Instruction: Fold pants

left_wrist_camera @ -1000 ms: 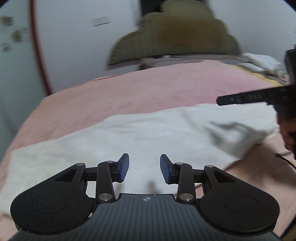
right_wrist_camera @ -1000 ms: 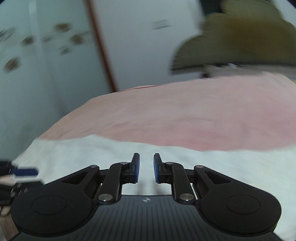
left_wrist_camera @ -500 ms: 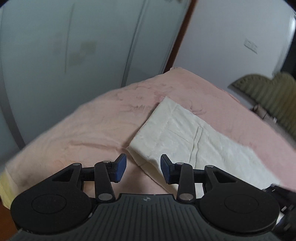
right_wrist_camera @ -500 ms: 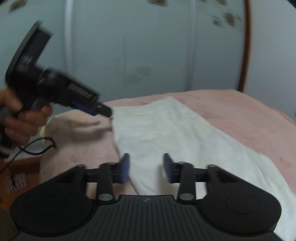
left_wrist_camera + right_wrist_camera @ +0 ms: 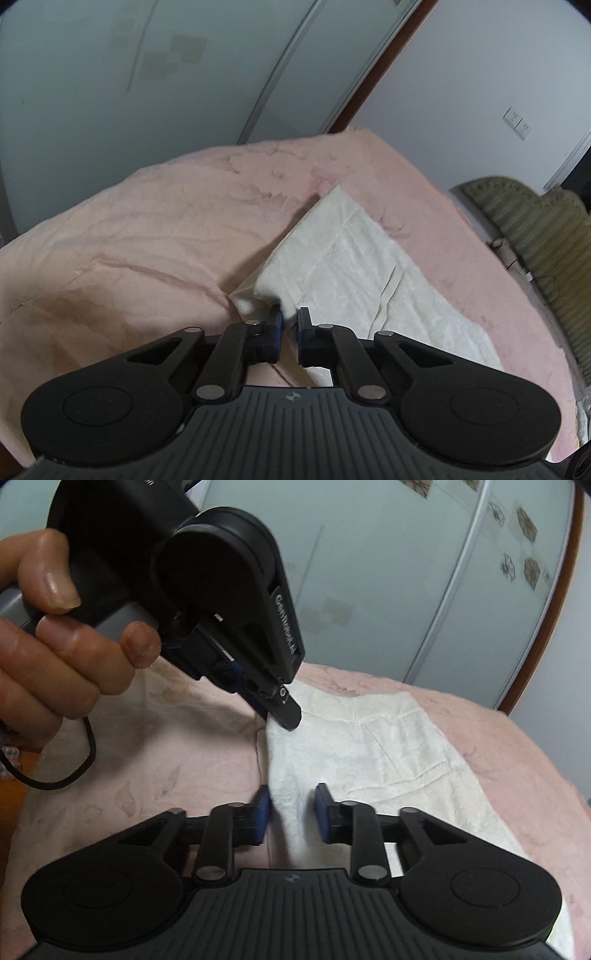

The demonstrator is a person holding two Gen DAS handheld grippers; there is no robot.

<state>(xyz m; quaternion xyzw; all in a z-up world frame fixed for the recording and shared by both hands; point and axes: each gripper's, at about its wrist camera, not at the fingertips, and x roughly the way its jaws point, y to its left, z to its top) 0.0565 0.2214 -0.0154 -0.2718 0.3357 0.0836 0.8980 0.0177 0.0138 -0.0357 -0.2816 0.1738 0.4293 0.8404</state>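
One pair of cream pants (image 5: 354, 266) lies flat on the pink bed (image 5: 147, 229), creased, its near corner bunched; the left gripper (image 5: 290, 321) is clamped on that corner. The right gripper (image 5: 291, 805) has just been closing, fabric between its jaws, pads not yet pressing.

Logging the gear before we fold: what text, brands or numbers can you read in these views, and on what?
"GEN...": white lettering on the left gripper's side; the later letters are too blurred to read.
Emblem on that gripper's body: a symbol, no letters.
No text on the pants or the wall socket.
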